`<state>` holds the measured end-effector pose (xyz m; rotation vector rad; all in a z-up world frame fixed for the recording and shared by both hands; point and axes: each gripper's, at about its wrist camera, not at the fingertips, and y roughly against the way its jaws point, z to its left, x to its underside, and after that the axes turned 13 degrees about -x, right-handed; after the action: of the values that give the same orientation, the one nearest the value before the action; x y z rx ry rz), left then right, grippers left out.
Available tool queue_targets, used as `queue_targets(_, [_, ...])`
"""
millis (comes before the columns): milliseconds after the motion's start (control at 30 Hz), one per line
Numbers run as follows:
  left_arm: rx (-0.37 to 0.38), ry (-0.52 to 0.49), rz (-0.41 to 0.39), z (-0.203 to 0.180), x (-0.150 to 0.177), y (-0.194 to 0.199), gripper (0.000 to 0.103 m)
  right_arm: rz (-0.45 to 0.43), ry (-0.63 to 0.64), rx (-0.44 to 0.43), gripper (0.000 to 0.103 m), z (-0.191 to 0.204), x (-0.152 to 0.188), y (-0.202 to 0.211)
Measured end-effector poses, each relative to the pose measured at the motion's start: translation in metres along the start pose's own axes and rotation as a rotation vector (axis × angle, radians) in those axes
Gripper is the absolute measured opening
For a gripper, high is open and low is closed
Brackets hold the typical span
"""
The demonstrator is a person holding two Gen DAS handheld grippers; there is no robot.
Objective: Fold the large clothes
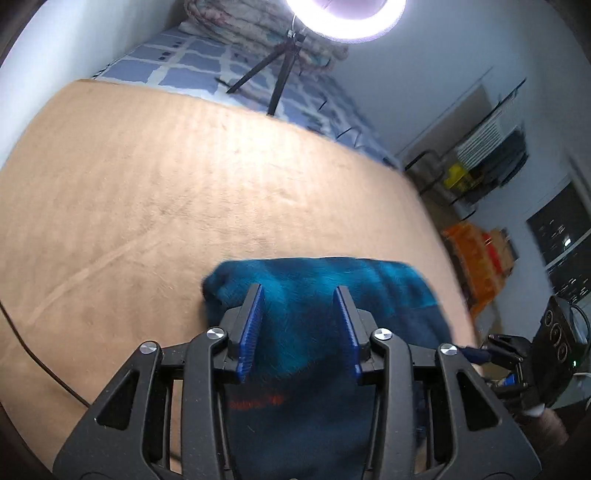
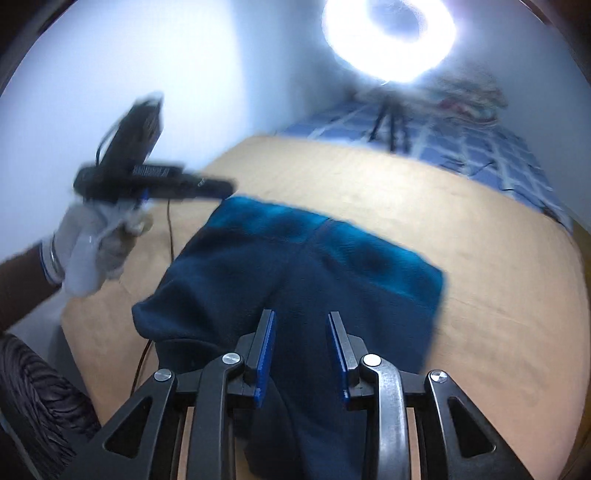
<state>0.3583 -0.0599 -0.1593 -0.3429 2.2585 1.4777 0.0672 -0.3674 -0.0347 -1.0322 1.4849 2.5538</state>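
A dark blue fleece garment lies folded on the tan bed cover, with orange lettering near the camera. My left gripper hangs over its near part; the blue pads stand apart, cloth shows below them and no fold is pinched. In the right wrist view the garment spreads ahead, and my right gripper stands over its near edge with its jaws apart. A gloved hand holds the left gripper by the garment's far left corner. The right gripper shows at the garment's right edge.
A lit ring light on a black tripod stands on the blue checked sheet beyond the tan cover, near a folded quilt. A thin cable runs over the bed's left side. Shelves and an orange crate stand past the right edge.
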Motion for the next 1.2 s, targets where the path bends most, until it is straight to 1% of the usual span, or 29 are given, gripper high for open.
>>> queue_targets(33, [-0.011,0.002,0.013,0.003,-0.002,-0.007,0.03,0.032,0.001,0.009,0.026,0.0,0.0,-0.014])
queue_targets(67, [-0.027,0.015,0.03,0.009,-0.003,-0.017,0.028,0.081,0.016,0.039,0.025,-0.001,0.004,-0.031])
queue_targets(100, [-0.043,0.027,0.05,0.016,-0.002,-0.029,0.016,0.115,0.033,0.064,0.025,-0.002,0.011,-0.043])
queue_targets(133, [-0.062,0.033,0.063,0.02,0.001,-0.036,0.012,0.122,0.047,0.073,0.025,-0.004,0.019,-0.051])
queue_targets(167, [-0.057,0.046,0.073,0.025,0.007,-0.043,0.012,0.111,0.035,0.066,0.025,-0.008,0.024,-0.052])
queue_targets(200, [-0.05,0.05,0.067,0.027,0.01,-0.046,0.012,0.093,-0.006,0.04,0.025,-0.015,0.028,-0.052])
queue_targets(233, [-0.056,0.039,0.058,0.025,0.01,-0.043,0.012,0.087,-0.036,0.022,0.025,-0.019,0.028,-0.05])
queue_targets(300, [-0.061,0.017,0.031,0.02,0.008,-0.027,0.012,0.096,-0.042,0.013,0.025,-0.018,0.022,-0.044])
queue_targets(333, [-0.072,0.004,0.019,0.018,0.008,-0.018,0.013,0.089,-0.042,0.003,0.025,-0.016,0.021,-0.038])
queue_targets(367, [-0.09,-0.011,0.006,0.016,0.008,-0.008,0.018,0.074,-0.044,-0.014,0.025,-0.015,0.021,-0.031])
queue_targets(400, [-0.104,-0.022,-0.008,0.016,0.01,0.005,0.032,0.049,-0.053,-0.041,0.025,-0.016,0.02,-0.022])
queue_targets(433, [-0.097,-0.018,-0.012,0.015,0.013,0.014,0.047,0.015,-0.066,-0.06,0.025,-0.018,0.019,-0.011])
queue_targets(467, [-0.076,-0.004,-0.014,0.017,0.019,0.025,0.05,-0.01,-0.075,-0.065,0.026,-0.022,0.018,-0.003])
queue_targets(500, [-0.056,0.005,-0.009,0.019,0.026,0.033,0.052,-0.044,-0.094,-0.067,0.027,-0.027,0.017,0.007])
queue_targets(567, [-0.044,0.019,0.001,0.02,0.038,0.043,0.052,-0.097,-0.151,-0.072,0.028,-0.042,0.017,0.022])
queue_targets(633, [-0.014,0.021,0.013,0.019,0.053,0.052,0.052,-0.112,-0.201,-0.075,0.027,-0.056,0.02,0.026])
queue_targets(667, [-0.01,0.016,0.017,0.018,0.059,0.056,0.052,-0.103,-0.207,-0.075,0.025,-0.058,0.022,0.024])
queue_targets(733, [-0.007,0.007,0.035,0.015,0.072,0.056,0.052,-0.028,-0.202,-0.077,0.023,-0.06,0.033,0.007])
queue_targets(800, [-0.022,0.006,0.056,0.017,0.08,0.051,0.052,0.057,-0.157,-0.025,0.021,-0.056,0.048,-0.014])
queue_targets(833, [-0.029,0.007,0.065,0.017,0.082,0.05,0.052,0.063,-0.151,-0.019,0.021,-0.057,0.055,-0.019])
queue_targets(900, [-0.033,0.043,0.094,0.024,0.083,0.045,0.052,0.05,-0.172,-0.043,0.021,-0.061,0.054,-0.011])
queue_targets(933, [-0.016,0.069,0.105,0.028,0.082,0.044,0.056,0.022,-0.188,-0.071,0.022,-0.063,0.051,-0.001])
queue_targets(967, [0.014,0.107,0.118,0.033,0.08,0.043,0.061,-0.008,-0.198,-0.092,0.027,-0.066,0.05,0.007])
queue_targets(1000, [0.043,0.138,0.121,0.037,0.079,0.042,0.069,-0.043,-0.21,-0.116,0.037,-0.072,0.05,0.017])
queue_targets(1033, [0.086,0.173,0.117,0.042,0.077,0.042,0.073,-0.076,-0.228,-0.139,0.045,-0.076,0.05,0.025])
queue_targets(1067, [0.113,0.198,0.118,0.045,0.076,0.041,0.074,-0.095,-0.238,-0.148,0.057,-0.079,0.051,0.03])
queue_targets(1100, [0.152,0.224,0.125,0.049,0.073,0.038,0.075,-0.124,-0.256,-0.156,0.073,-0.084,0.054,0.035])
queue_targets(1167, [0.192,0.259,0.154,0.055,0.069,0.028,0.075,-0.17,-0.303,-0.131,0.09,-0.095,0.061,0.038])
queue_targets(1200, [0.204,0.277,0.172,0.058,0.069,0.022,0.075,-0.177,-0.333,-0.135,0.091,-0.102,0.065,0.038])
